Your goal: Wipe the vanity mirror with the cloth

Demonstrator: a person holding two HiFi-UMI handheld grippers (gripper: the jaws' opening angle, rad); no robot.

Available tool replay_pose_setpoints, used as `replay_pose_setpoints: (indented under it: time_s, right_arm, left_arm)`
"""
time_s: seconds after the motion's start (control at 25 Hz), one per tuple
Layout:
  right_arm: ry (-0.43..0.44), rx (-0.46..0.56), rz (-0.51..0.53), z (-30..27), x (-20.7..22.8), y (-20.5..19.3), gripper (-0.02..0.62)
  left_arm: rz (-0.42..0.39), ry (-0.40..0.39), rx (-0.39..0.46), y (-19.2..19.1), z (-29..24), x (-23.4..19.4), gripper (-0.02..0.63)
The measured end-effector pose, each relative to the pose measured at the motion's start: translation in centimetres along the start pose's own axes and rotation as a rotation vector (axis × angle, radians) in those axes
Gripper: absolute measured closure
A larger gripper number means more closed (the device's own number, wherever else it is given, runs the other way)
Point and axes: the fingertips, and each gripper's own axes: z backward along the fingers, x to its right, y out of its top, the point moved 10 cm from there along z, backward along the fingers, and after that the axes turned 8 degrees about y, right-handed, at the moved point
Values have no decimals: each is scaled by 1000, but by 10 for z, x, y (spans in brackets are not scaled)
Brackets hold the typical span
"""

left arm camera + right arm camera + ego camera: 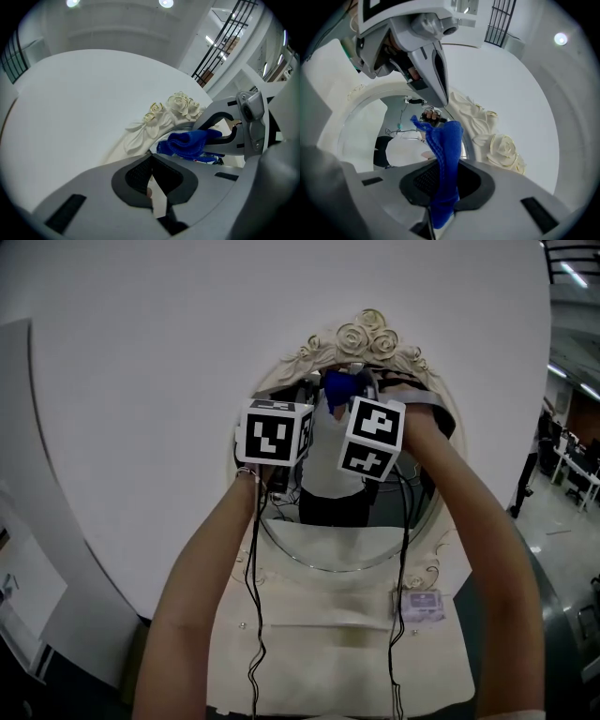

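A bright blue cloth (445,157), bunched into a narrow ribbed fold, stood clamped in the jaws of the right gripper (443,183) at the top edge of the oval vanity mirror (323,538), just below its cream carved roses (368,336). The left gripper (152,180), jaws pressed together on nothing, was held close alongside, both raised on outstretched forearms (202,587).

Black-white marker cubes (274,431) (373,437), black cables (251,615)
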Motion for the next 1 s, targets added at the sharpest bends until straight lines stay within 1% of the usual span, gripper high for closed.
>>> replay_pose_setpoints:
  time_s: [0.2,0.4,0.6,0.8,1.0]
  right_arm:
    - [-34,-29,64,-2,7,4,522]
    - [-65,-45,90,7,12,3,522]
    - [-69,-77,90,5,21,0,522]
    - [-47,-57,57,0,10,-1,522]
    - [-27,-43,39,-3,-2,-2,522]
  left_arm:
    - [21,-3,7,2,-6,3,595]
    - [25,-22,22,-2,-3,6,596]
    - [25,-27,20,-5,-6,8,597]
    - [30,-31,-3,-14,-7,10,597]
    - [3,-28,-31,-26,-7,13,597]
